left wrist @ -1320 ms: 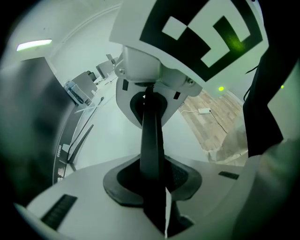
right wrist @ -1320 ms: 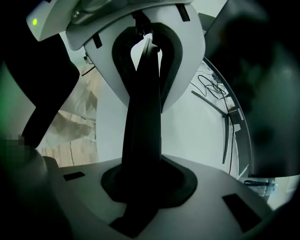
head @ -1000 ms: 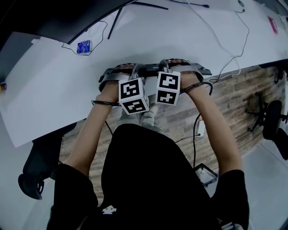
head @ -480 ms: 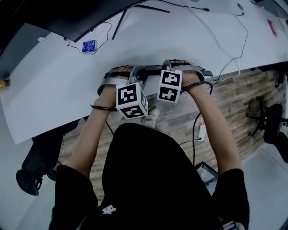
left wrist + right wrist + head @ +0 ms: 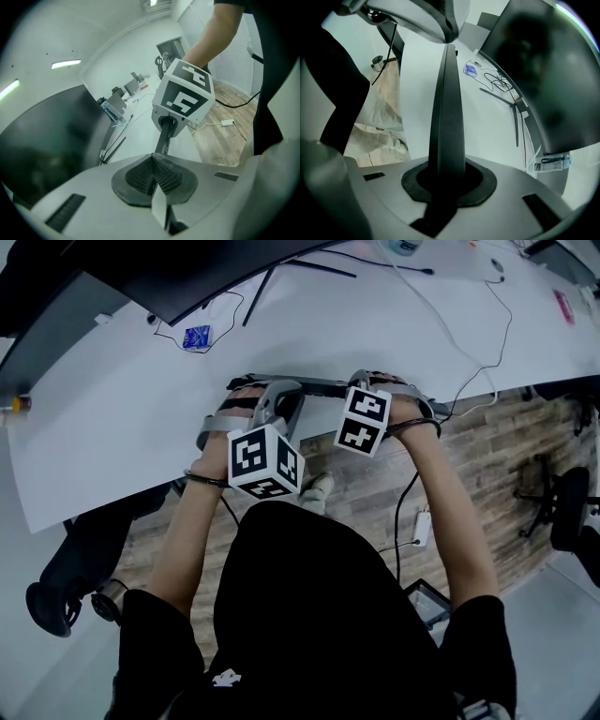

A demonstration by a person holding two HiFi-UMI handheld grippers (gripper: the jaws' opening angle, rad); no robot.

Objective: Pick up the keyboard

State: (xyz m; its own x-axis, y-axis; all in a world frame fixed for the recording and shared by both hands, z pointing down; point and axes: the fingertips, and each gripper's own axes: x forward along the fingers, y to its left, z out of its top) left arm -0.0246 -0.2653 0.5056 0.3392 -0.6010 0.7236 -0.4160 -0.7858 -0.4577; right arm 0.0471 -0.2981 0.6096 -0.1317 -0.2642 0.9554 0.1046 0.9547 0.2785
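Thin black keyboard at twelve o'clock, over the near edge of the white desk, pinched by the right tongs. Left tongs clenched, empty. Best regrip its nine o'clock end and lift level.

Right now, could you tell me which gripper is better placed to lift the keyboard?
Right. The right gripper is clamped on the keyboard; the left gripper has just closed its jaws with nothing between them, so it would probably need to reopen and regrip.

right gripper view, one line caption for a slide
right tool clamped on a slim black keyboard, seen edge-on over the white desk
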